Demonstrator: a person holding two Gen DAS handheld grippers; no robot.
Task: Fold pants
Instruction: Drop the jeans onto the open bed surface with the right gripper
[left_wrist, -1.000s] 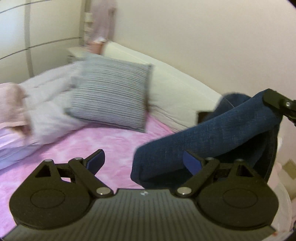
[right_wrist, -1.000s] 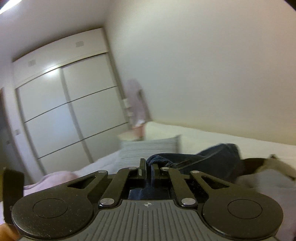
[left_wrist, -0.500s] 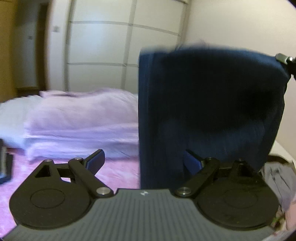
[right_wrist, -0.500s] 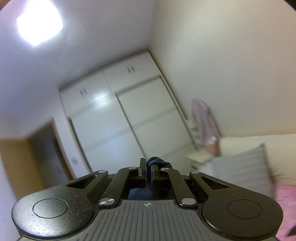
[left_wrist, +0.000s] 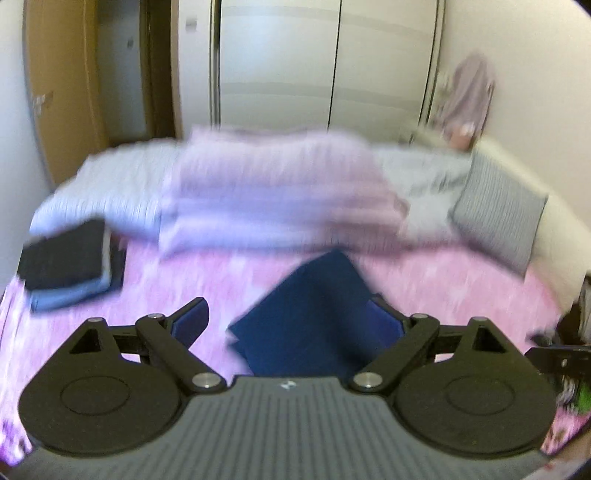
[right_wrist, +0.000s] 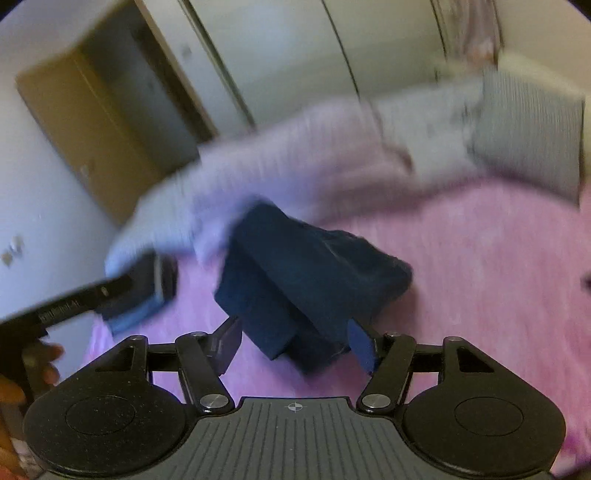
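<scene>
Pink bedding covers the bed, with a rumpled lilac duvet and a striped pillow at the far side, wardrobe doors behind (both views are blurred). The dark blue pants lie bunched on the bedding, near a small stack of folded clothes. Both the left gripper and the right gripper stand wide open, holding nothing, the pants just beyond their fingertips.

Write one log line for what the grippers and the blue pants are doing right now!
left gripper: open, empty | right gripper: open, empty | blue pants: bunched on pink bedspread, ungripped | folded stack: far left
</scene>
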